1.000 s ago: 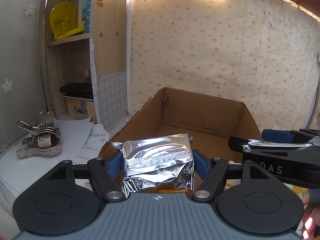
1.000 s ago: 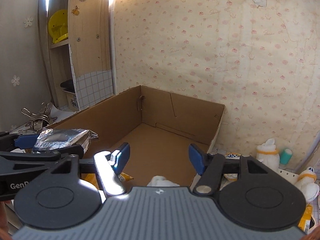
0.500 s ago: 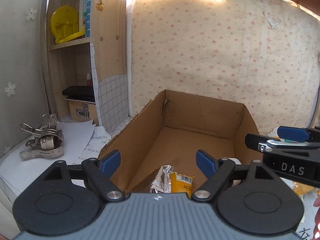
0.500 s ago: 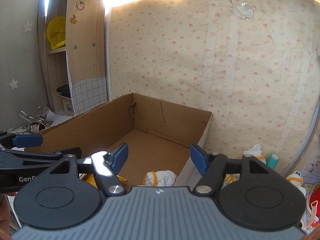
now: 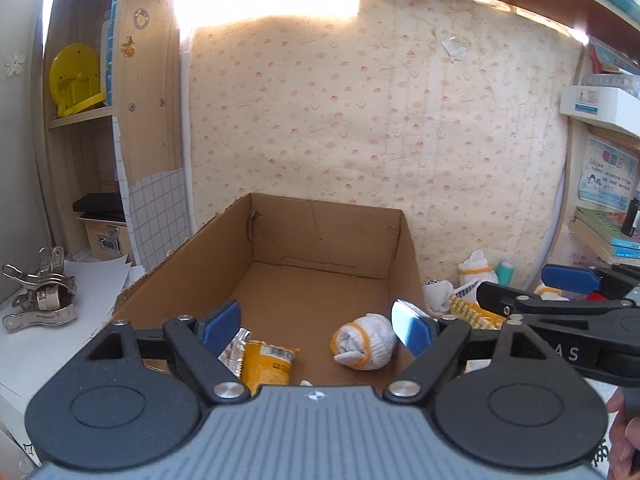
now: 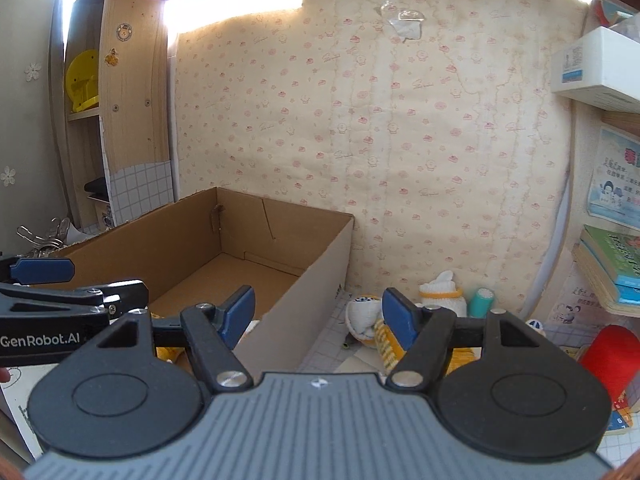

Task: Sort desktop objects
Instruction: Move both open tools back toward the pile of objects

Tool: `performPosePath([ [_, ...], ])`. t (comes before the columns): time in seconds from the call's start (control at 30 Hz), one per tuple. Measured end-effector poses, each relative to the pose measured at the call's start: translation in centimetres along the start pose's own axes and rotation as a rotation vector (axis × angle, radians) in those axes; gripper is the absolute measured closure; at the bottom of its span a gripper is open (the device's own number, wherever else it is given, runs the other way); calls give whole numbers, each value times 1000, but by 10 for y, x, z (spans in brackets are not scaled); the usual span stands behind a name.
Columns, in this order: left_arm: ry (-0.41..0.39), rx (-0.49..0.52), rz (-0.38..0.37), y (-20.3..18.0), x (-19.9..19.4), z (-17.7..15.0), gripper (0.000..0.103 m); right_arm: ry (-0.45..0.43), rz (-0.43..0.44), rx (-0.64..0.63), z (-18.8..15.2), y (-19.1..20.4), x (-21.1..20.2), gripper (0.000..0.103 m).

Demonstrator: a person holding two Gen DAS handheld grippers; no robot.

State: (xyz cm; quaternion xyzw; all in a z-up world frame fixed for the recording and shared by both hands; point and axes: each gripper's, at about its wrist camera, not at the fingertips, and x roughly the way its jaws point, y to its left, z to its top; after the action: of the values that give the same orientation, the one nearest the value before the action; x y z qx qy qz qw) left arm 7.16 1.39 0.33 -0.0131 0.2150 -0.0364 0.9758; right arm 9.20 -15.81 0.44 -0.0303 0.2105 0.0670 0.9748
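Observation:
An open cardboard box (image 5: 208, 264) stands on the desk against the wallpapered wall. On its floor lie a yellow snack packet (image 5: 268, 364), a crinkled silver foil packet (image 5: 234, 350) just left of it, and a rolled white glove with yellow trim (image 5: 366, 342). My left gripper (image 5: 316, 320) hovers open over the box's near end with nothing between its pads. My right gripper (image 6: 318, 306) hangs over the box's right wall (image 6: 316, 280); its jaws are opening with nothing between them. Each gripper shows at the edge of the other's view.
Right of the box lie more white and yellow gloves (image 6: 440, 292), a teal cylinder (image 6: 480, 302) and a red cylinder (image 6: 608, 356). Metal clips (image 5: 40, 296) rest on white paper at the left. Shelves flank both sides, with books (image 6: 616, 268) at the right.
My left gripper opened and let go of the foil packet, which now lies in the box. Both grippers drew back and swung right; the right one went from over the box to its right wall.

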Motion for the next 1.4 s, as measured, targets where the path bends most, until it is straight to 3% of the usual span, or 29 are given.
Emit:
performPosePath([
  [0.3,-18,63,-139,-63,-8,-21,14,63,-156,104,-56,-84,-25,29],
  [0.47,-9,106,-195,-93,-2,-37,13,82,-190,142,-78,-111,-31,29],
  [0.77,34,131,-199,-118,23,-52,13,105,-195,157,-94,-128,-24,26],
  [1.4,-22,184,-177,-151,52,-58,9,102,-215,171,-99,-139,-21,25],
])
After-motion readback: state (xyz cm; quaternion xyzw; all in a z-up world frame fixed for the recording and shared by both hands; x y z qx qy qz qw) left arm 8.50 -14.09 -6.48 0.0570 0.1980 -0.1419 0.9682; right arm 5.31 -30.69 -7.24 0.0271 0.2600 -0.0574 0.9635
